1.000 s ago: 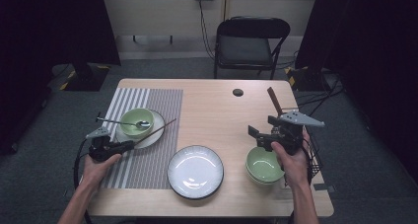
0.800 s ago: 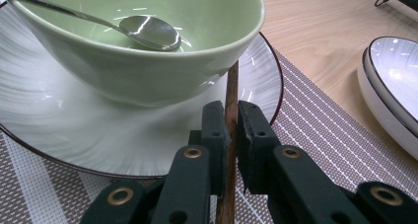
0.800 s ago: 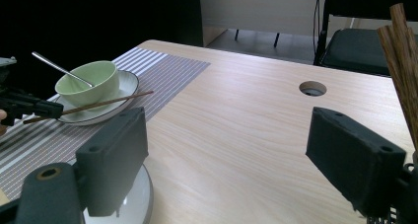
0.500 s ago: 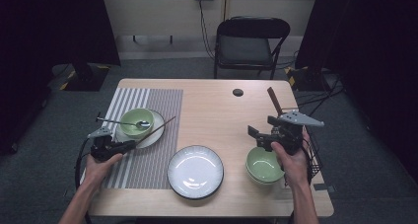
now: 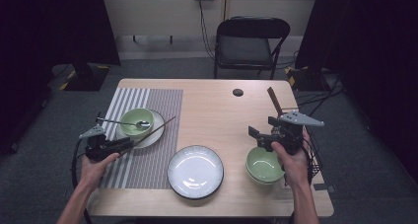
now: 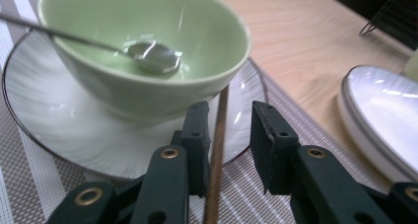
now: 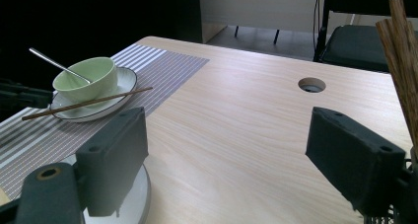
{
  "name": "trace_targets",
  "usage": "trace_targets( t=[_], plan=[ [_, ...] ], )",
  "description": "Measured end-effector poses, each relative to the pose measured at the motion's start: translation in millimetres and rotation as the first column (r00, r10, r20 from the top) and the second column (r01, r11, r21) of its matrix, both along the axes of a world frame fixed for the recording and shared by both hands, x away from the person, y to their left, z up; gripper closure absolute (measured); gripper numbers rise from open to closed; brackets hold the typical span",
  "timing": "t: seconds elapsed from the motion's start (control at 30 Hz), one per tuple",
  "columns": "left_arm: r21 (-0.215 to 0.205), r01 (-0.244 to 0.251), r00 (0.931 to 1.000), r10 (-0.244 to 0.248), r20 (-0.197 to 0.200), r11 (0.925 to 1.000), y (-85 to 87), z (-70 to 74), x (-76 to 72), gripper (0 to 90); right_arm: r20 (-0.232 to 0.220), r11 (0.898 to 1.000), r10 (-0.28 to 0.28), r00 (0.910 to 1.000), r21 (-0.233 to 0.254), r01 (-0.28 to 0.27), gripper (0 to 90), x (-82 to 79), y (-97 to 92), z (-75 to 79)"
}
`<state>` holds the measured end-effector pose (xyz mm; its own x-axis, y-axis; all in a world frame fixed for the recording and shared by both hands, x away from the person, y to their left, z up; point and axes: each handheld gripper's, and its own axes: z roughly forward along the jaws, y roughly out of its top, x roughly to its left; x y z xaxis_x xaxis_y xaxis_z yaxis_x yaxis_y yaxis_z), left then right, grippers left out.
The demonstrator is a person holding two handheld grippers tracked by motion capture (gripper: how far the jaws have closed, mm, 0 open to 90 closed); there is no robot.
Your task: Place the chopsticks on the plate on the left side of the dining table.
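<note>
A brown chopstick (image 5: 153, 131) lies slanted with its far end on the rim of the white saucer (image 5: 156, 123) and its near end over the striped mat. My left gripper (image 5: 127, 144) is at that near end. In the left gripper view its jaws have just been opening; the chopstick (image 6: 217, 150) stands between them close to one pad (image 6: 197, 135), with a gap to the other. The saucer carries a green bowl (image 6: 148, 51) with a metal spoon (image 6: 150, 56) in it. My right gripper (image 5: 262, 129) stands wide open above a second green bowl (image 5: 263, 166), nothing between its jaws (image 7: 222, 135).
A white plate (image 5: 195, 171) sits at the front middle of the wooden table (image 5: 212, 115). More chopsticks (image 5: 273, 100) stand upright at the right, by a wire rack (image 5: 315, 155). A round hole (image 5: 238, 92) is in the tabletop, and a black chair (image 5: 251, 41) stands beyond the table.
</note>
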<state>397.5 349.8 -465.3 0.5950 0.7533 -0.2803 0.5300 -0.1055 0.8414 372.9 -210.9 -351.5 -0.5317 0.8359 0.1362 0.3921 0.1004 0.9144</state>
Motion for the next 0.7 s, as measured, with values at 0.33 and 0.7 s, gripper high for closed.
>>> trace_targets(
  t=[0.33, 0.7],
  plan=[
    [0.014, 0.111, 0.9938, -0.111, 0.008, 0.9937, -28.4, 12.2, -5.2, 66.8, -0.004, 1.0, -0.001, 1.0, -0.006, 0.001, 15.4, 3.1, -2.1, -0.4],
    [0.078, 0.209, 0.9777, -0.208, -0.031, 0.9747, -67.5, 3.2, -9.1, 53.2, -0.003, 1.0, -0.01, 0.9999, -0.025, 0.01, 15.3, 9.0, -3.7, 4.1]
  ],
)
